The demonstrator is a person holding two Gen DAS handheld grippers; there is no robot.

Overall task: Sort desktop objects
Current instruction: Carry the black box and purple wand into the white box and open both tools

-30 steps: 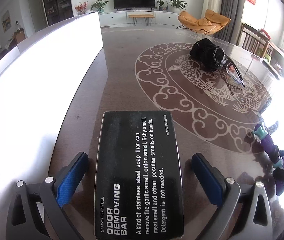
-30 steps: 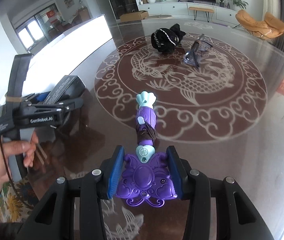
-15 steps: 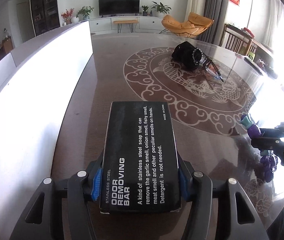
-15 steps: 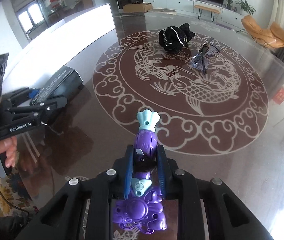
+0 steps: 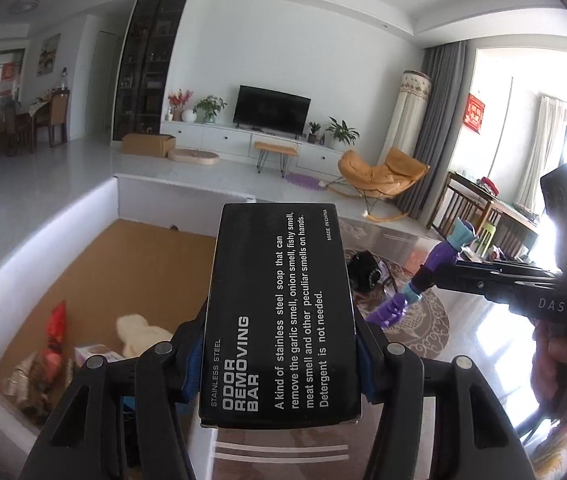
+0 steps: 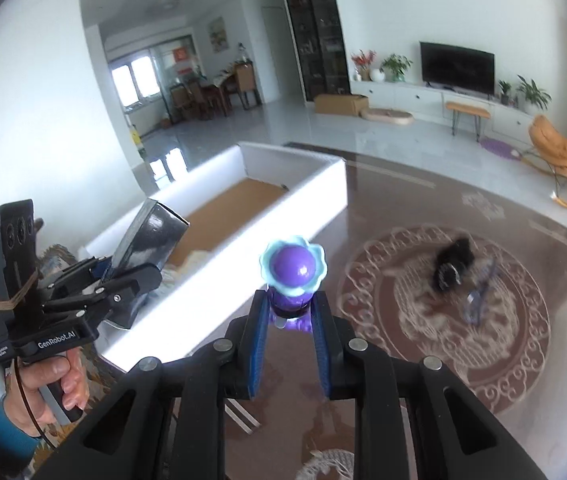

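Two grippers are loaded and lifted above the table [image 6: 463,208]. On the left side, the white storage box [image 5: 95,196] with its brown cardboard floor already keeps a red packet [image 5: 54,326], a cream plush thing [image 5: 139,330] and some small packs I cannot name.

The left gripper [image 5: 279,360] pinches the black odor removing bar box [image 5: 279,312] by its two long sides; the long axis of the bar box runs straight forward along the fingers, toward 12 o'clock. From this gripper the open storage box lies at about 10 o'clock and lower, just beside, so the left hand is clearly the nearer one to it.

The right gripper [image 6: 289,338] is pressed onto the purple toy wand [image 6: 292,268], whose long axis also points forward, the blue flower tip away from the camera. For this gripper the storage box lies at about 11 o'clock, behind the left gripper.

Farther right, at about 2 o'clock on the fish medallion, a black pouch [image 6: 453,266] and clear glasses [image 6: 479,300] wait, well apart from both hands.

I judge the bar box should go in first.
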